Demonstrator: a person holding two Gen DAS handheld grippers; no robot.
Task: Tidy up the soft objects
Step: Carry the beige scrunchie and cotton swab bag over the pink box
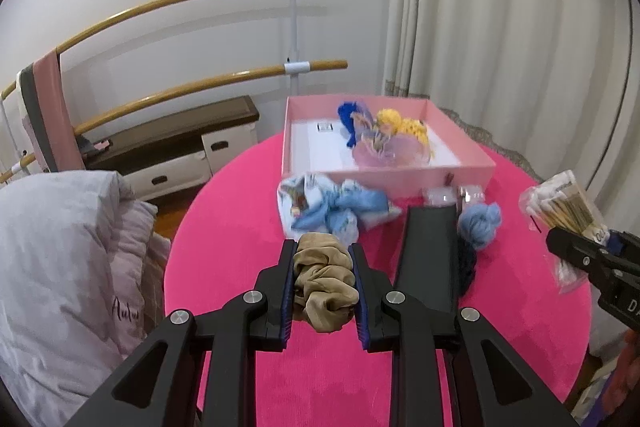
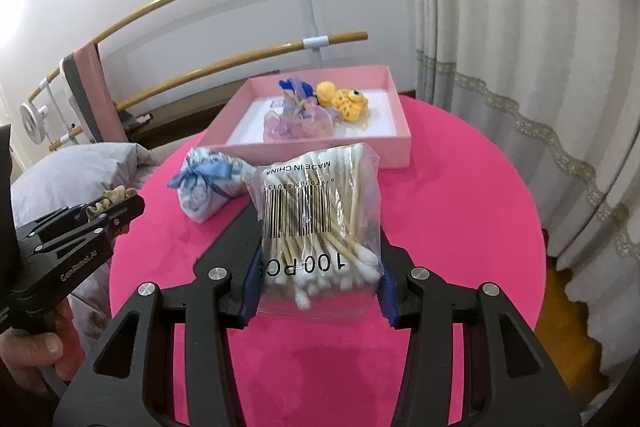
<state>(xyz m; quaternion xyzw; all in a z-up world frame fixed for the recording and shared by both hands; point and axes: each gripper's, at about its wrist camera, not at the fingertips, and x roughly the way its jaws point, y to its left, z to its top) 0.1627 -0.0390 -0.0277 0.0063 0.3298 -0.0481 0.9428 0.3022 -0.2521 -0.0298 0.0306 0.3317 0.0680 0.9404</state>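
Left wrist view: left tool [image 1: 323,281] is gripping a crumpled tan fabric scrunchie [image 1: 325,285] short of the shallow pink cardboard box [image 1: 386,182]. Right tool [image 2: 318,287] is clamping a clear bag of cotton swabs [image 2: 318,217]. Three soft pieces are sitting boxed; a blue cloth bundle [image 1: 326,209] is waiting beside the box.

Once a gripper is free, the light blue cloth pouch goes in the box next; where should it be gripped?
Grip the blue cloth pouch at its tied neck, coming from above: the bow cinches it narrow there, while the body bulges wide.
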